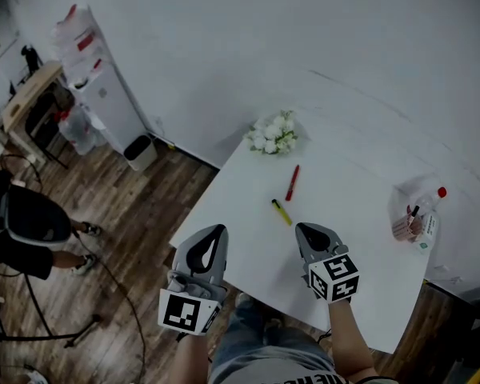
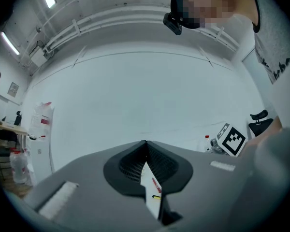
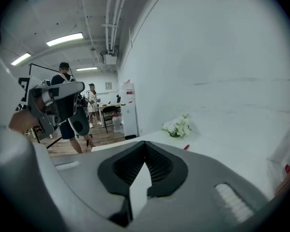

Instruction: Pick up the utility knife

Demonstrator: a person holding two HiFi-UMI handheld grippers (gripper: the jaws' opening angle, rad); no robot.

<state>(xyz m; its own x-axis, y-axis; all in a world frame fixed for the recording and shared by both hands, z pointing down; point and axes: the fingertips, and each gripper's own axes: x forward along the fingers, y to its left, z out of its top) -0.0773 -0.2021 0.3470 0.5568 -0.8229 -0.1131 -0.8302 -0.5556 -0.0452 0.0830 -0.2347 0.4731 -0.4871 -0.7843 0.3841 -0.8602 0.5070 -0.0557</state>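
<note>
- Nothing of the pick-up is done yet: the utility knife (image 1: pixel 281 212), which I take to be the short yellow piece with a dark end, lies flat on the white table (image 1: pixel 352 238), nearer its near edge than its far corner.
- I can't rule out that the slim red stick (image 1: pixel 292 182) just beyond it, toward the far corner, is the knife instead; both are too small to tell.
- My right gripper (image 1: pixel 310 238) hovers just short of the yellow piece, jaws clenched together with nothing between them.
- My left gripper (image 1: pixel 212 242) hangs over the near edge by the left corner, its jaws also pressed tip to tip and empty.
- Left to do: open the right jaws, bring them over the knife, close and lift.
- White flowers (image 1: pixel 274 133) sit at the far corner; a red-capped bottle (image 1: pixel 429 218) and a pen cup (image 1: pixel 403 226) stand at the right edge.
- No writing reads: the bottle label is too small, and the gripper cubes carry only square black-and-white patterns.
</note>
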